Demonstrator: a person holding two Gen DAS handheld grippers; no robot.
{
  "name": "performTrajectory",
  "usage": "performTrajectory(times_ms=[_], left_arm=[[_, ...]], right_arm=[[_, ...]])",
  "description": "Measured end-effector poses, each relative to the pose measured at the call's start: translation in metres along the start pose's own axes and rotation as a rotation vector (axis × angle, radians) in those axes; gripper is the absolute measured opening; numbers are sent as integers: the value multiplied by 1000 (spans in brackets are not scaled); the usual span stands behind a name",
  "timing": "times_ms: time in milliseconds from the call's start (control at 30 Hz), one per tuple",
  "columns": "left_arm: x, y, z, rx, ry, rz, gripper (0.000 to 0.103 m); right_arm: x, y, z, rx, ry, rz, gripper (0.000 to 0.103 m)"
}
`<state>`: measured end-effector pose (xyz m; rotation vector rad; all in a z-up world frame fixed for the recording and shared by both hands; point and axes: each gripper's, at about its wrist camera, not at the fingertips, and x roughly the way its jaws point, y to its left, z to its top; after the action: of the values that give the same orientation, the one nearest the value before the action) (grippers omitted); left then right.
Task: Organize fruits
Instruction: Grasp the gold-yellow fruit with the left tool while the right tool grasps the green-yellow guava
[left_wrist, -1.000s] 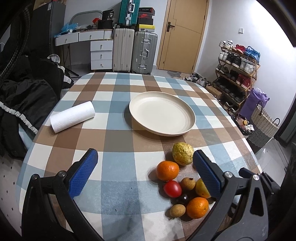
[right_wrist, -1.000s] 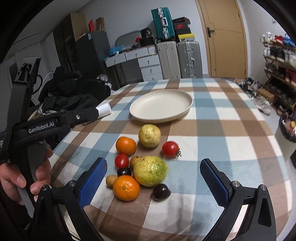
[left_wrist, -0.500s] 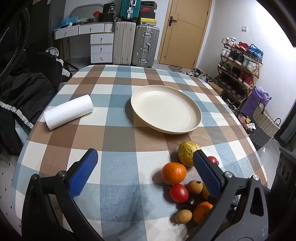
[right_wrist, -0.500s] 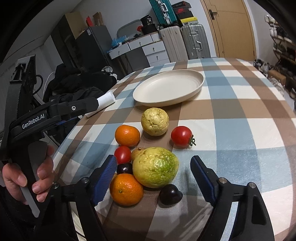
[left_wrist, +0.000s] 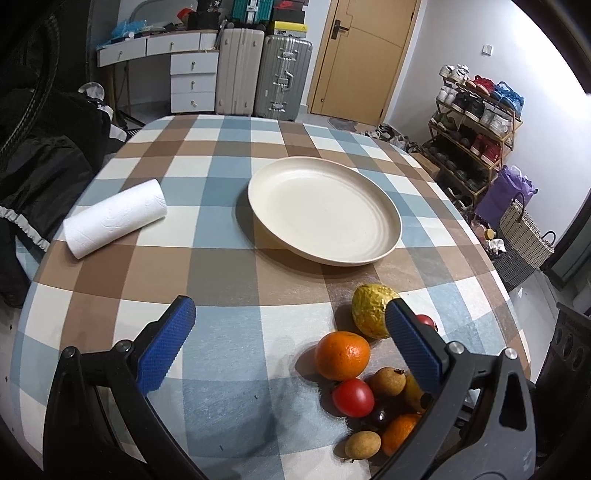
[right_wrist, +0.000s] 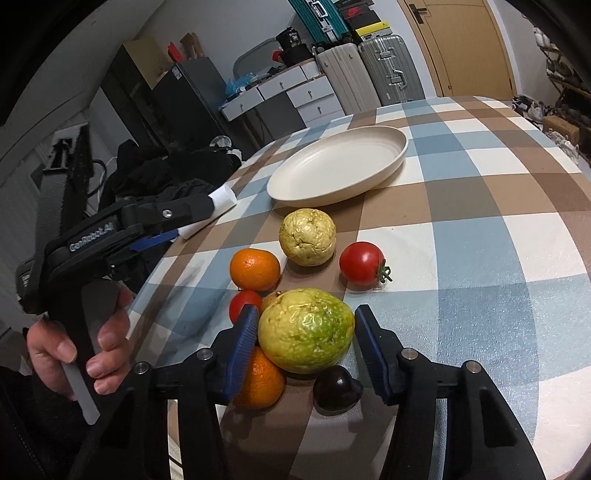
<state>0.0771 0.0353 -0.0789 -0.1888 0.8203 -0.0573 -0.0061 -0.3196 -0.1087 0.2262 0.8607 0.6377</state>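
Note:
A pile of fruit lies on the checked tablecloth in front of an empty cream plate (right_wrist: 338, 170), also in the left wrist view (left_wrist: 325, 210). My right gripper (right_wrist: 306, 343) has its blue pads on either side of a large green-yellow guava (right_wrist: 306, 330), closed to about its width. Around it are a yellow guava (right_wrist: 307, 236), an orange (right_wrist: 255, 268), a tomato (right_wrist: 362, 263), a second orange (right_wrist: 258, 380) and a dark plum (right_wrist: 336, 387). My left gripper (left_wrist: 291, 343) is open and empty, above the table left of the pile (left_wrist: 351, 369).
A paper towel roll (left_wrist: 114, 218) lies left of the plate. Dark clothing (left_wrist: 37, 177) hangs past the table's left edge. Suitcases (left_wrist: 266, 74), drawers and a door stand behind; a shoe rack (left_wrist: 476, 125) and basket are at the right.
My right gripper has moved forward and down onto the pile and narrowed around the large guava. My left gripper has moved a little closer over the table and stayed open.

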Motion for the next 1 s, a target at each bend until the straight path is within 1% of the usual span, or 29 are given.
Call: performTrajectory(times_ms=[267,467,700,900,1000], left_arm=[[25,-4,5,-4,73,-40,102],[50,-15,8,2,149,-92,102],[75,-32,8,24,235,-141,102],[88,-45,7,35,269,-183,102],[91,-47,9,24,281,-204,98]], right_arm=[[-10,-4,2,6,-41,34,55],[-17,-13,7,20,-71,37,55],[-20,-25,14,34,-82,37,55],[-27,-34,18,39,-99,33,55],[-29,-37,21,40,-106,32,55]])
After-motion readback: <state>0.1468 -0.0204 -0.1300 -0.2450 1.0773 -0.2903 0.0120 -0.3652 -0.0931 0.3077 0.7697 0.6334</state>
